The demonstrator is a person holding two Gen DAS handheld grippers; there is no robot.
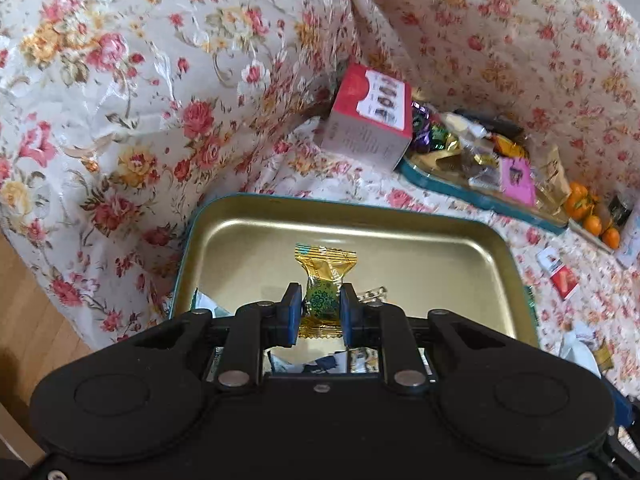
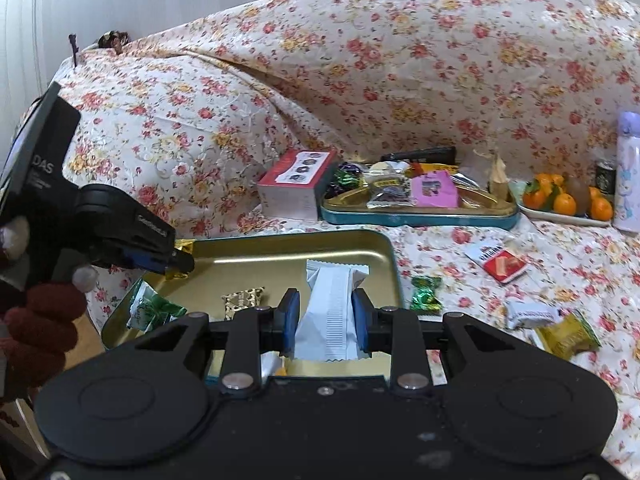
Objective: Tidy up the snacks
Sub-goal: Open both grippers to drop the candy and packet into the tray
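Left wrist view: left claw [image 1: 320, 312] clamped on gold-wrapped candy [image 1: 325, 276] over gold tray [image 1: 400, 236]. Right claw [image 2: 324, 318] clamped on white snack packet [image 2: 332, 300], same tray; second snack tray [image 2: 416, 216] at 12 o'clock.

The left gripper [image 1: 320, 310] is tilted downward, its 2 blue-padded jaws pinched close together on a gold candy [image 1: 325, 280]. In the right wrist view the left gripper [image 2: 182, 260] reaches in from the left side, gripped by a hand [image 2: 36, 308] in a dark red glove. The right gripper [image 2: 326, 316] points forward and slightly down, its jaws set wider and pressed against both sides of a white packet [image 2: 332, 308].
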